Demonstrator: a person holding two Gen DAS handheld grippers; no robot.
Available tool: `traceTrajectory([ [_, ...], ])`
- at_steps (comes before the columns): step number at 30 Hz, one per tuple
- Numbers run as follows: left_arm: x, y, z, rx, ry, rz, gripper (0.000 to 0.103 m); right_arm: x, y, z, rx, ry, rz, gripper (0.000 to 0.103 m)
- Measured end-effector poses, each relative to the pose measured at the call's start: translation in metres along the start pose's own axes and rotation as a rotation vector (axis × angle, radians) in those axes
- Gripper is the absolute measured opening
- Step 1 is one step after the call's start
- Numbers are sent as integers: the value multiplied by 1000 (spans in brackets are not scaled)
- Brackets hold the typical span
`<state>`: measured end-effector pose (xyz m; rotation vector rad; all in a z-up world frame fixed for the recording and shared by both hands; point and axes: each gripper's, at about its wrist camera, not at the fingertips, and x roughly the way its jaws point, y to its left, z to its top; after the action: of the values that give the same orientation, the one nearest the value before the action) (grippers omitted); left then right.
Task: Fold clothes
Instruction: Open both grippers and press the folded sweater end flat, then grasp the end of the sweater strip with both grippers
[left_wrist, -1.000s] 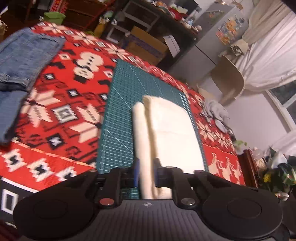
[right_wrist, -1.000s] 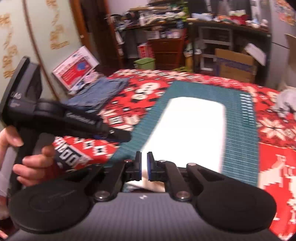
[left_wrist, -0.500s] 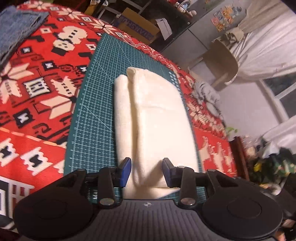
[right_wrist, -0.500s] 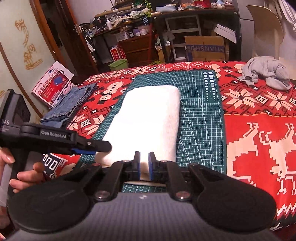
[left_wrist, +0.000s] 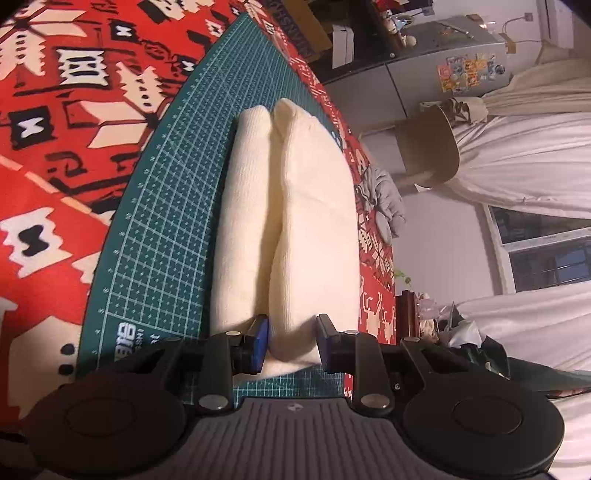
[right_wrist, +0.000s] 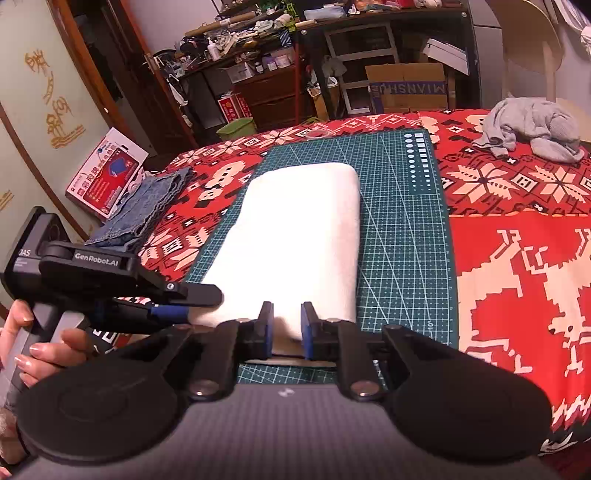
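Right gripper (right_wrist: 287, 325) has parted; left gripper (right_wrist: 184, 295) reads "GenRobot.AI".

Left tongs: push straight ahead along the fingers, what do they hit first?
Likely the cream folded garment. The left tongs are open with its near end between the fingers, on the green cutting mat. Depth is uncertain, but nothing sits closer.
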<state>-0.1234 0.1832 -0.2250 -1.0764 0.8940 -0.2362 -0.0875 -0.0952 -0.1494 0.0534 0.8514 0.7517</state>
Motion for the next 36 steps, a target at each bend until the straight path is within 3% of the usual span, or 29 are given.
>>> traceTrajectory([
  [2,2,-4,1,8,-10,1,22,0,-2,0,11,-1,0,18],
  [3,3,-7,1,12,-20,2,12,1,-2,0,15,-1,1,18],
  [12,-33,-48,-26,174,-151,179,11,6,2,-1,-4,12,12,18],
  [14,-28,-34,-29,143,-137,214,11,13,4,-3,-12,27,17,18],
  [18,-28,-10,-29,49,-129,192,11,29,13,-9,-100,65,-15,18],
  [27,-32,-17,-27,90,-113,220,13,35,21,-6,-165,98,-30,18],
  [36,-32,-21,-29,129,-120,258,13,36,10,34,-97,-6,-42,16],
])
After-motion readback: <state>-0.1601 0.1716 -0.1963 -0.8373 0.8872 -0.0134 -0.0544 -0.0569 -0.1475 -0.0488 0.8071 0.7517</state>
